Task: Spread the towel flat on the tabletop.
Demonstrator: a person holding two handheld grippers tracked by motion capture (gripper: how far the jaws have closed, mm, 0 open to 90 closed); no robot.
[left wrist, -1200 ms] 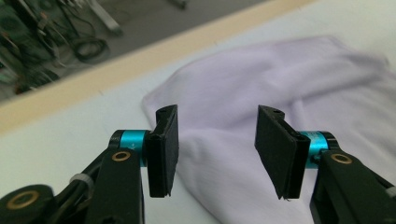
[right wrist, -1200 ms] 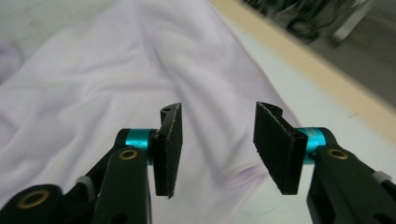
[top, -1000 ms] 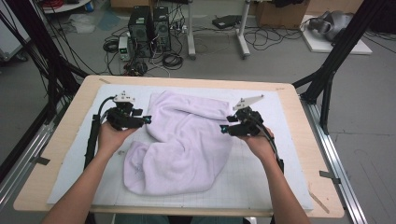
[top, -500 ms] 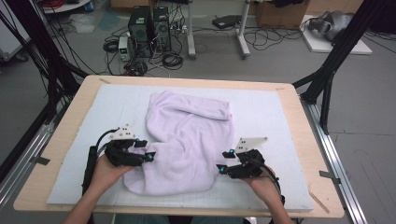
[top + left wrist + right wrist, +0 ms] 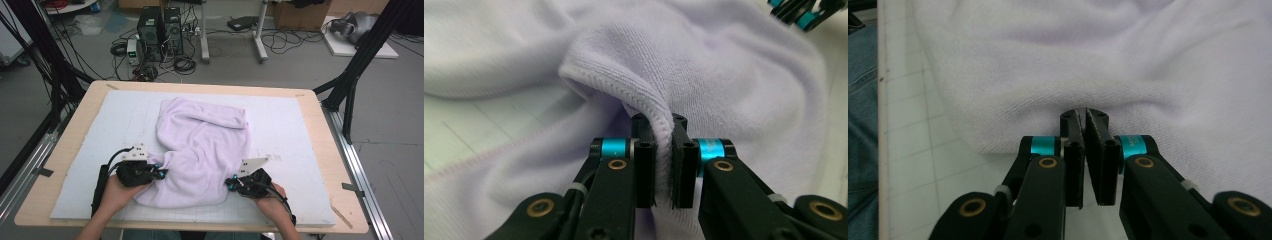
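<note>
With both sets of jaws having just closed, the left gripper [image 5: 663, 165] pinches a hemmed fold of the lilac terry-cloth towel [image 5: 202, 150]; the right gripper [image 5: 1084, 160] nips its near-right edge, though that bite looks shallow. The towel lies rumpled mid-table on the pale gridded mat [image 5: 295, 135]. Recommend lifting evenly, drawing corners apart. Open mat lies left, right and far; the near table edge is close.
</note>
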